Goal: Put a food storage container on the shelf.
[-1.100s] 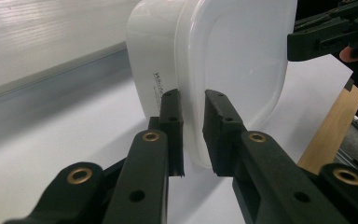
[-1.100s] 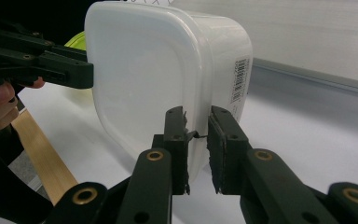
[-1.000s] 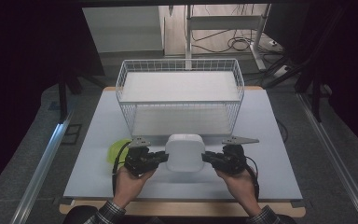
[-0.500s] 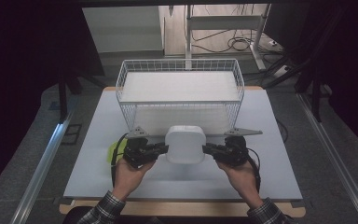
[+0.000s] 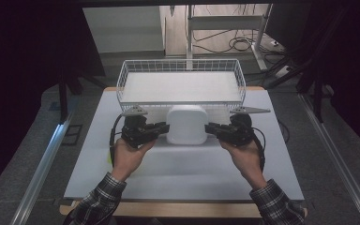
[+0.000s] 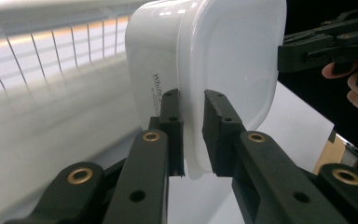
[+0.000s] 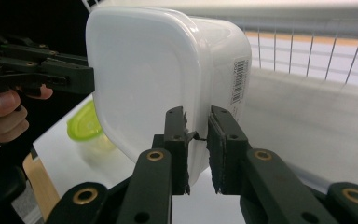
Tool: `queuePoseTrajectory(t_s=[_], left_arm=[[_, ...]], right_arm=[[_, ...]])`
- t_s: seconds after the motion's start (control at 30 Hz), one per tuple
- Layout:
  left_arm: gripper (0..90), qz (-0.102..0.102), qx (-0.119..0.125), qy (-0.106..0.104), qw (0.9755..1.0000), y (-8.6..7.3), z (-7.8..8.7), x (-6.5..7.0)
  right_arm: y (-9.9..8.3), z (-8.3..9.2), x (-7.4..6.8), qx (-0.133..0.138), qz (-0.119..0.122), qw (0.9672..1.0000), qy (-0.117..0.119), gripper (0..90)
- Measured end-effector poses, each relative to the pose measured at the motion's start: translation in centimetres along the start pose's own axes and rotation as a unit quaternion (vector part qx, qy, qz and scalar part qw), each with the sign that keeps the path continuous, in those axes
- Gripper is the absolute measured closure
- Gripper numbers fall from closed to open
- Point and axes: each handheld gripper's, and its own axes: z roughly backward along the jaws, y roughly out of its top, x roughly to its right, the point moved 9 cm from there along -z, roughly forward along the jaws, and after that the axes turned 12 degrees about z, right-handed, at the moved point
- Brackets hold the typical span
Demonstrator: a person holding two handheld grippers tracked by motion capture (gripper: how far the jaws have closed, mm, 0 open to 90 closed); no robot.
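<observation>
**White container gripped at both ends, beside the wire basket**

High view: A white container (image 5: 186,124) is held above the pale worktop (image 5: 183,173), between the left claw (image 5: 161,128) and the right claw (image 5: 212,128). Its far side lies just against the near wall of the white wire basket (image 5: 181,68), so little room is seen there. On the near side a broad bare stretch of worktop is open toward the person's sleeves. The worktop's side edges are well apart from both hands. What lies under the container is hidden by it.

Left gripper view: The left claw is clenched on the container's lid rim (image 6: 193,135), with the rim pinched between narrowly set jaws. The container's far end is cut off by the top edge. The right claw is seen at the far rim, upper right. The basket wires are blurred behind.

Right gripper view: The right claw is clenched on the opposite rim (image 7: 196,140). A barcode label (image 7: 238,79) is carried on the container's side. A small tub with a green lid (image 7: 85,128) rests on the worktop beyond, partly hidden by the container.
</observation>
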Motion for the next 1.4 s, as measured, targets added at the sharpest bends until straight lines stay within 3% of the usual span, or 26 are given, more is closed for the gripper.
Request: queuePoseTrajectory(t_s=[0.33,0.5,0.6,0.9,1.23,1.4], left_arm=[[79.3,-0.001,0.008,-0.006,1.0,2.9,0.3,-0.2],[79.3,0.008,0.013,-0.014,0.9998,4.0,0.3,-0.6],[79.3,0.021,0.016,-0.03,0.9992,4.7,0.4,-0.7],[79.3,0.034,0.026,-0.041,0.9982,6.7,0.8,-0.8],[79.1,0.028,0.04,-0.032,0.9983,9.2,1.3,-0.9],[78.9,0.032,0.039,-0.02,0.9985,10.2,1.2,-1.6]], right_arm=[[2.7,-0.2,0.9,0.009,-0.011,0.9999,0.006,77.8],[4.0,-0.3,1.4,0.014,-0.008,0.9999,0.001,77.8],[4.7,-0.2,1.6,0.017,-0.01,0.9998,0.003,78.0],[7.1,0.2,1.8,0.033,-0.013,0.9994,0.002,78.6],[9.6,0.3,2.2,0.045,-0.005,0.999,-0.005,78.6],[10.6,-0.4,2.5,0.042,-0.007,0.999,-0.01,78.5]])
